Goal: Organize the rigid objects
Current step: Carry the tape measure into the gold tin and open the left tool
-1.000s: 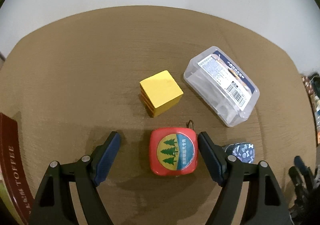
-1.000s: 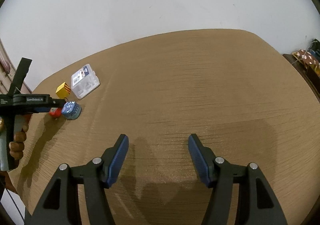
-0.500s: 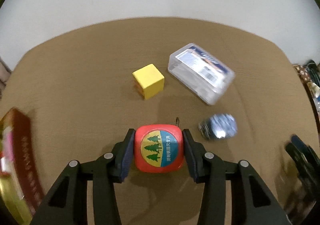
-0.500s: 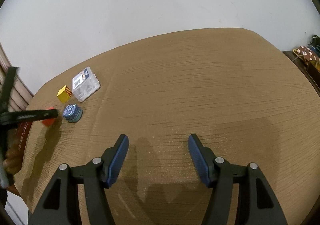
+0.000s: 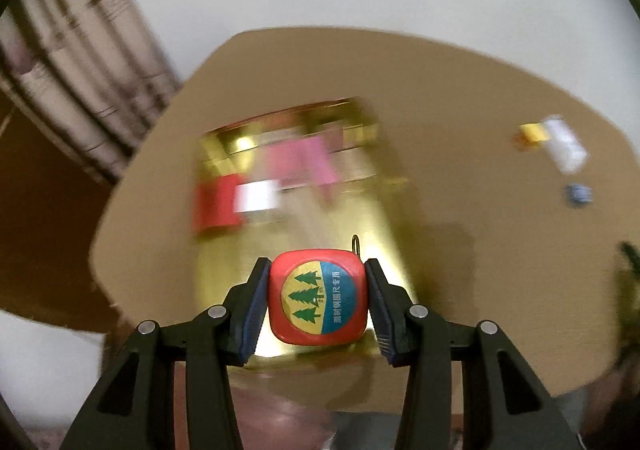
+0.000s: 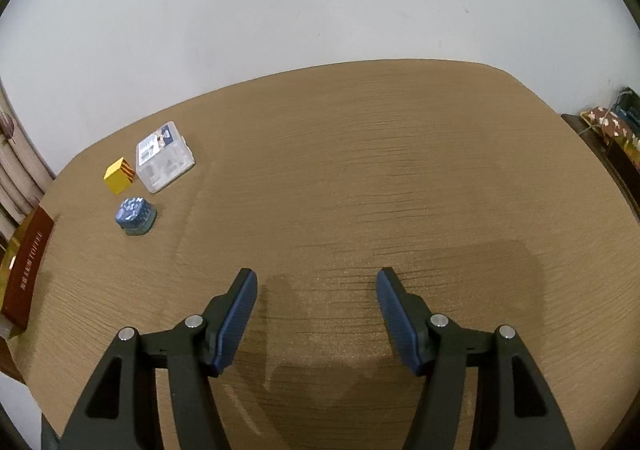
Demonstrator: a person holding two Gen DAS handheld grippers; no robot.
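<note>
The red square tape measure with a pine-tree label [image 5: 318, 300] has left the brown table [image 6: 360, 169], clamped between the left gripper [image 5: 316, 306] pads and carried, pointing steeply down, above what seems a blurred gold tin [image 5: 296, 185], probably its destination. The right gripper [image 6: 316, 314] hovers empty, jaws apart.

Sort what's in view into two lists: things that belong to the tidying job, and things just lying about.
Job:
- red tape measure, clamped in the left gripper
- gold box beneath it, blurred
- yellow cube
- clear plastic case
- small blue patterned tin
- right gripper, open over bare table

Lying about:
- curtain
- clutter at the far right edge
</note>
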